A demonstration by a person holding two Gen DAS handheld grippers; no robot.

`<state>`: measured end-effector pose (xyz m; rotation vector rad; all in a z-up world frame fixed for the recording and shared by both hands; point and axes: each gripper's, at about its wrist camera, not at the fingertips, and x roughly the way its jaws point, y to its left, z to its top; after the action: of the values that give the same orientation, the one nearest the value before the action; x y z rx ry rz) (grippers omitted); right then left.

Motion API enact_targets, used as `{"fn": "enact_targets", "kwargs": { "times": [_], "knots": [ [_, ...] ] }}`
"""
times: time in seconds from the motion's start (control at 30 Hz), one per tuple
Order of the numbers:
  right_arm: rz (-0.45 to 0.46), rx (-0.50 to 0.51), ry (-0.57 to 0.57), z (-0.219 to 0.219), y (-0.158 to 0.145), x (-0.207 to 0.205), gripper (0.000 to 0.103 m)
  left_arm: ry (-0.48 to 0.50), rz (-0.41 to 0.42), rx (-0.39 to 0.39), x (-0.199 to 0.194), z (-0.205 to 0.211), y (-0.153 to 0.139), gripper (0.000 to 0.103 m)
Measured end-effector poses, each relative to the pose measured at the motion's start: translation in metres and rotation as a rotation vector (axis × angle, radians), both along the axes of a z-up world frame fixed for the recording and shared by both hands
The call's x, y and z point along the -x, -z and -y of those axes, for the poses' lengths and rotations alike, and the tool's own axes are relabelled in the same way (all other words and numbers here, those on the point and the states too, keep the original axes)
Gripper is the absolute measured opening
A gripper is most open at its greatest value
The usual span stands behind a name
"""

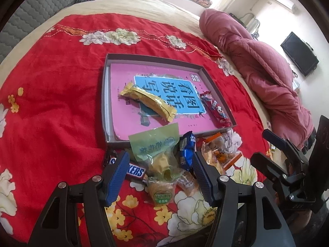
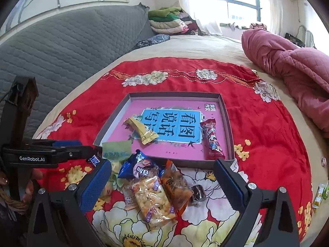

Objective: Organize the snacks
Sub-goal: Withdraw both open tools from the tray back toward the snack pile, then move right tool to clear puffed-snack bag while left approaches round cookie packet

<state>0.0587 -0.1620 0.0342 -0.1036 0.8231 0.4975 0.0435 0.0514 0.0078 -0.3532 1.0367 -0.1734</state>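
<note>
Left wrist view: the shallow box (image 1: pixel 216 71) on the bed (image 1: pixel 51 103) is seen well beyond the jaws, with a gold bar (image 1: pixel 149 100) and a red packet (image 1: pixel 218 113) already lying inside. The loose snack pile is found directly ahead of both grippers. The left gripper (image 1: pixel 160 177) is open and empty, and the pale green packet (image 1: pixel 158 144) lies between its jaws, its long axis running away toward the box. The right gripper (image 2: pixel 162 182) is likewise held open, nothing gripped; the clear cracker bag (image 2: pixel 153 199) lies between its jaws, long axis pointing roughly forward. Each hand is judged nearest its own packet.
</note>
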Motion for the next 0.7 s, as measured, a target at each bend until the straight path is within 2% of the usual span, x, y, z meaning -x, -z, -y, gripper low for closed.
{"fn": "enact_targets", "kwargs": {
  "times": [0.7],
  "knots": [
    [-0.045, 0.045, -0.061, -0.003, 0.021, 0.016, 0.098, 0.009, -0.072, 0.003, 0.018, 0.003, 0.015, 0.065]
  ]
}}
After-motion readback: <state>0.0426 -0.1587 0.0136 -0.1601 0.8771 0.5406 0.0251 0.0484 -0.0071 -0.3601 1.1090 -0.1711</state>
